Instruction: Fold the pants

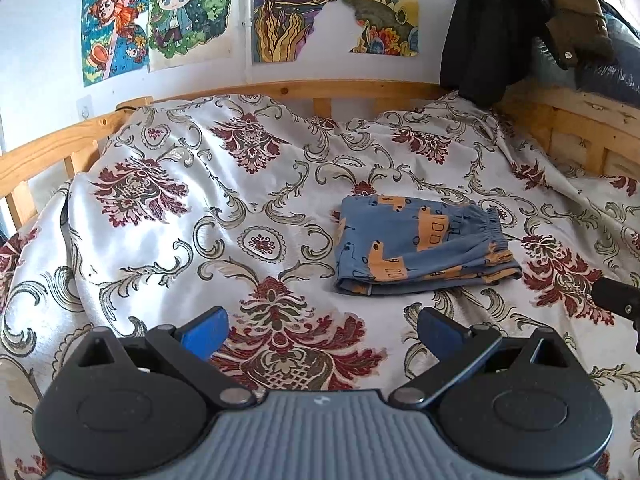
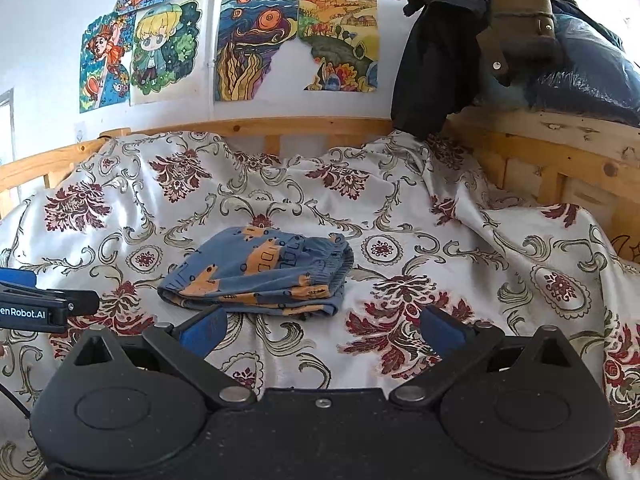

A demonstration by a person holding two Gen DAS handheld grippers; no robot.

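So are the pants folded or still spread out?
Folded. The pants lie in a compact stack on the bedspread, with layered edges showing along the near side; neither gripper touches them.

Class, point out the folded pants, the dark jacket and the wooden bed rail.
folded pants [image 1: 420,246]: left wrist view, top layer.
dark jacket [image 2: 432,72]: right wrist view, hanging front.
wooden bed rail [image 2: 280,125]: right wrist view, top bar.

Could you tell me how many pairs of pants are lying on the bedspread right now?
1: the folded blue pants lie mid-bedspread, ahead of both open hand-held grippers. Others could be hidden in the dark clothing pile.
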